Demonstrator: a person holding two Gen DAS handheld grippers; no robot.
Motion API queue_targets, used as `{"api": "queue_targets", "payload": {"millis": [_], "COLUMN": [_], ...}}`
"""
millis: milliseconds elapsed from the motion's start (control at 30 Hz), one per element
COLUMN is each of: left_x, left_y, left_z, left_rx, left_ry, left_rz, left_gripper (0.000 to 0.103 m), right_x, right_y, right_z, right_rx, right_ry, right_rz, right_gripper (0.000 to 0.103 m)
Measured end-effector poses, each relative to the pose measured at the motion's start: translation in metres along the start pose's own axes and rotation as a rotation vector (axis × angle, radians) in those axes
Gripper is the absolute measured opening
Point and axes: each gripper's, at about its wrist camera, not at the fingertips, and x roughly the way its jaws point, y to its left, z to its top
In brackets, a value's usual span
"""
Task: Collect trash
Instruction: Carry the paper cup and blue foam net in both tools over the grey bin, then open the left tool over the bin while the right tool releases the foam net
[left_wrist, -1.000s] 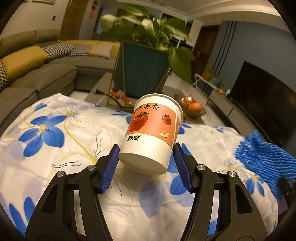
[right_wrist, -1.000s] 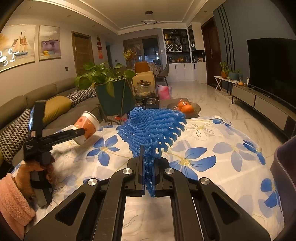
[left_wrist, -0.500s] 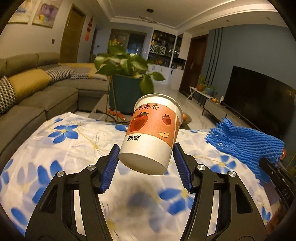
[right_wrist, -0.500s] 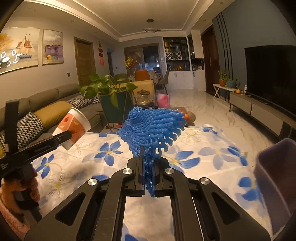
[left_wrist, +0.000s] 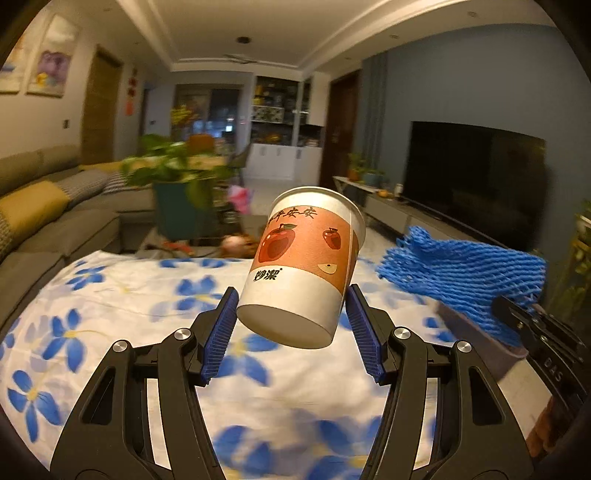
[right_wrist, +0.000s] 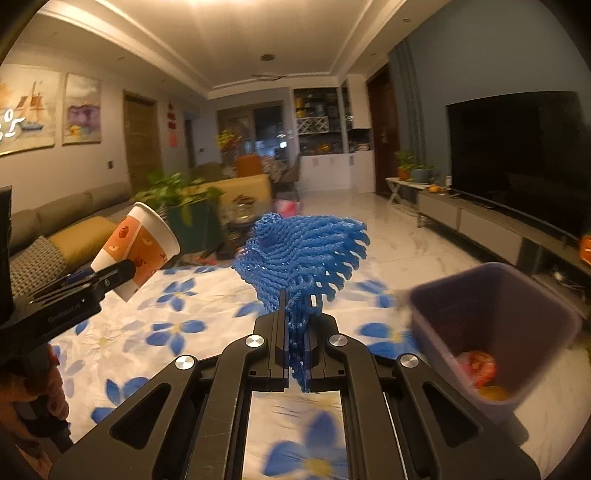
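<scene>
Paper cup (left_wrist: 304, 269) is clamped by the left gripper (left_wrist: 291, 321), blue foam net (right_wrist: 303, 258) by the right gripper (right_wrist: 297, 325). Purple bin (right_wrist: 495, 314), holding scraps, is shown fully only in the right view, nearer than before.

Home living room: sofa (left_wrist: 55, 221), television (right_wrist: 517, 162), wall paintings (right_wrist: 81, 109).

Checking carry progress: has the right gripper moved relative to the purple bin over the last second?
Yes. The right gripper, shut on the blue foam net, has swung right toward the purple bin, which sat at the frame's edge earlier.
</scene>
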Motion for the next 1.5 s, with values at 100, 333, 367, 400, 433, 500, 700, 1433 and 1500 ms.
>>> {"api": "queue_targets", "payload": {"millis": [100,333,367,400,433,500,700,1433,1500], "left_x": [0.004,0.029,0.034,0.040,0.046,0.059,0.101,0.123,0.106], "left_y": [-0.034,-0.117,-0.132,-0.145,-0.156,-0.177,-0.216,-0.203,-0.195], "left_z": [0.000,-0.002,-0.003,-0.004,-0.006,-0.010,-0.021,-0.043,-0.043], "left_rx": [0.024,0.069,0.081,0.088,0.087,0.096,0.120,0.117,0.128], "left_ry": [-0.005,-0.009,-0.008,-0.004,0.002,0.016,0.057,0.117,0.099], "left_rz": [-0.069,-0.234,-0.256,-0.282,-0.313,-0.353,-0.427,-0.240,-0.198], "left_gripper": [0.058,0.059,0.059,0.059,0.059,0.059,0.059,0.088,0.090], "right_x": [-0.015,-0.036,-0.037,-0.037,-0.038,-0.039,-0.029,-0.023,-0.029], "right_y": [-0.026,-0.095,-0.104,-0.110,-0.120,-0.131,-0.161,-0.176,-0.169], "right_z": [0.000,-0.001,-0.002,-0.003,-0.004,-0.005,-0.012,-0.018,-0.019], "right_rx": [0.036,0.141,0.156,0.166,0.179,0.193,0.233,0.204,0.185], "right_ry": [-0.021,-0.060,-0.063,-0.066,-0.072,-0.079,-0.073,-0.068,-0.065], "right_rz": [-0.051,-0.193,-0.208,-0.221,-0.244,-0.264,-0.295,-0.296,-0.318], "right_gripper": [0.006,0.006,0.006,0.006,0.006,0.006,0.006,0.078,0.088]}}
